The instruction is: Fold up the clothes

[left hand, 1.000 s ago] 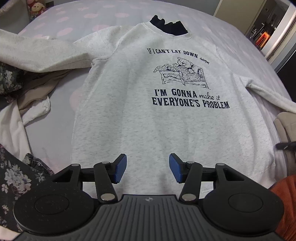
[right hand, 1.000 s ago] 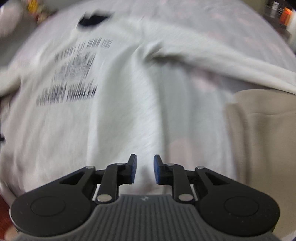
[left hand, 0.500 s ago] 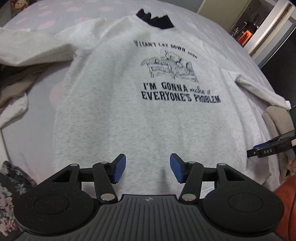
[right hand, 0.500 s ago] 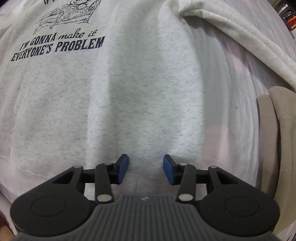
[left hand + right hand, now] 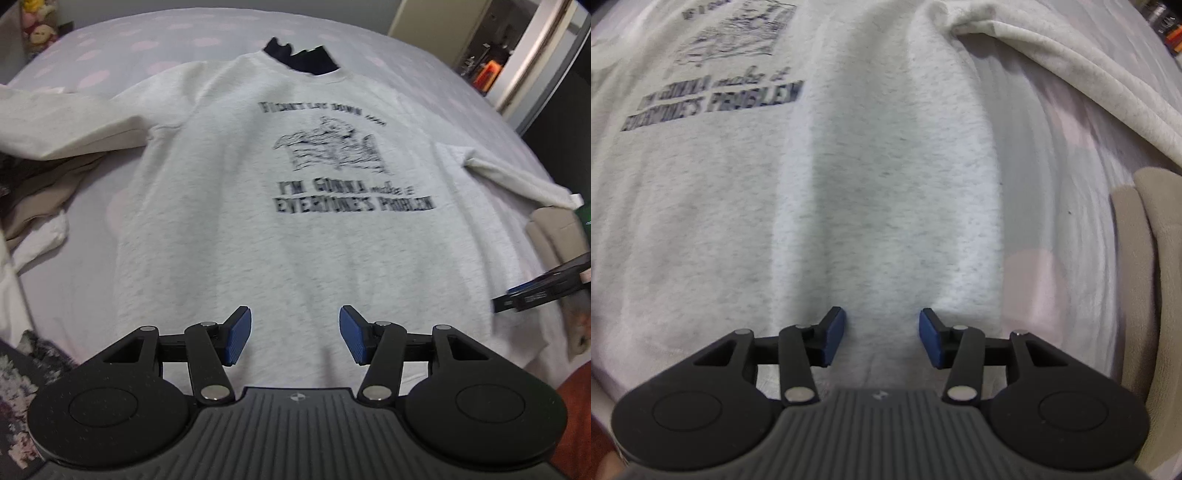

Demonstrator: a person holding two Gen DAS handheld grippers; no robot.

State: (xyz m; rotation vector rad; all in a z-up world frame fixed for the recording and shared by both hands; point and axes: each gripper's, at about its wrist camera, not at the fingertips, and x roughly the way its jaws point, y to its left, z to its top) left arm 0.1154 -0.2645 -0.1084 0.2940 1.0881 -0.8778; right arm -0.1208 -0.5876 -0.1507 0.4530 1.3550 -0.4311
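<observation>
Two grippers hang over a pale grey heathered sweatshirt with dark printed lettering (image 5: pixel 295 229), spread flat, front up, on a lilac bedsheet with pink spots (image 5: pixel 110 44). The left gripper (image 5: pixel 294 339) sits above the near hem, its blue-padded jaws spread with nothing between them. The right gripper (image 5: pixel 882 336) points down at the garment's right side near the hem, jaws also apart, fabric beneath but not pinched. A beige folded cloth (image 5: pixel 1152 258) lies to the right.
</observation>
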